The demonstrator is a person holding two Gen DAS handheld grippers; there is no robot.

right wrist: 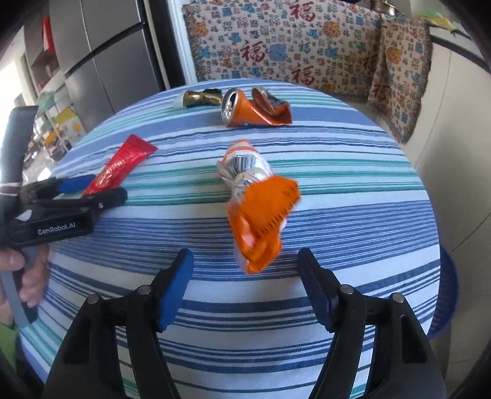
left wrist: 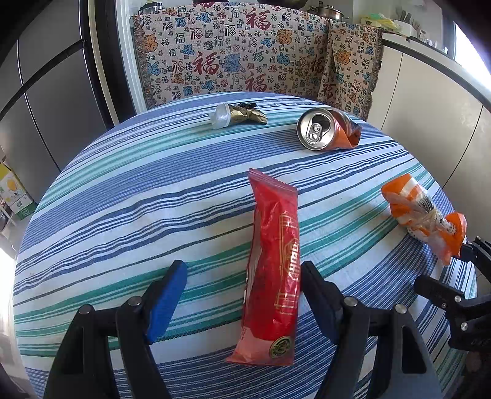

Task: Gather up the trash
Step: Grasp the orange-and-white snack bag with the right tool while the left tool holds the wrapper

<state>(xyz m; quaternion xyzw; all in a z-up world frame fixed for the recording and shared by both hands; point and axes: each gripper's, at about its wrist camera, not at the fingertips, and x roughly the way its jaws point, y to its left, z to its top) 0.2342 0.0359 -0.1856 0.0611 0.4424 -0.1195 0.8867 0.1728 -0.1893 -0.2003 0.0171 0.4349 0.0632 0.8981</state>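
Right wrist view: right gripper (right wrist: 245, 285) spread wide, empty, orange wrapper (right wrist: 260, 208) on striped table (right wrist: 368, 221) just ahead. Left gripper (left wrist: 244, 294) spread around red packet (left wrist: 273, 270), not pinching. Both look light, crinkly, slippery; grab mid-body.

A round table is covered by a striped tablecloth (left wrist: 122, 190) in blue, green and white. Behind the table, a patterned throw (left wrist: 245, 52) printed with red and blue characters is draped over seating. A grey refrigerator (left wrist: 46, 101) is located to the left. A white counter (left wrist: 429, 101) is located to the right, and a steel pot (left wrist: 325, 12) is seen above the throw.
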